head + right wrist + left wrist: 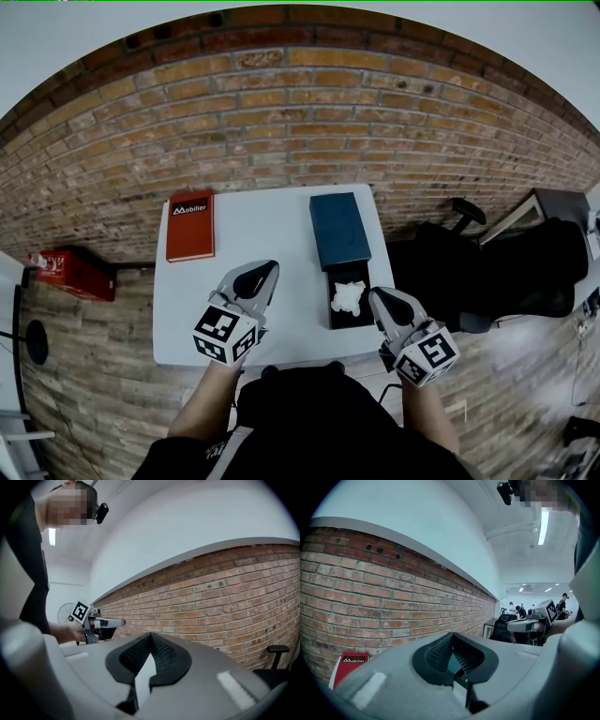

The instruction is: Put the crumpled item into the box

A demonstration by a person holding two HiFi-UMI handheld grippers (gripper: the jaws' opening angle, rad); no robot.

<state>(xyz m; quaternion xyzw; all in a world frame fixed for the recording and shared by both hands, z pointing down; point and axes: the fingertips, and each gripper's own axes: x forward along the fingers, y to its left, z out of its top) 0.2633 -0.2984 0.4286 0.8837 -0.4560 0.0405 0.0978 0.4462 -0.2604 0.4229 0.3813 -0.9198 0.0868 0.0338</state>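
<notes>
A white crumpled item (348, 297) lies inside a black open box (332, 316) at the right of the white table (272, 234). A dark blue lid (339, 230) lies just beyond the box. My left gripper (262, 272) is over the table's front middle, left of the box, shut and empty; in the left gripper view its jaws (452, 641) meet at the tip. My right gripper (377, 298) is at the box's right side, near the table's edge. Its jaws (151, 641) also meet, with nothing between them.
A red book (190, 225) lies at the table's back left corner. A black office chair (469, 272) stands right of the table. A red case (75, 272) sits on the floor at the left. A brick wall (300, 122) runs behind the table.
</notes>
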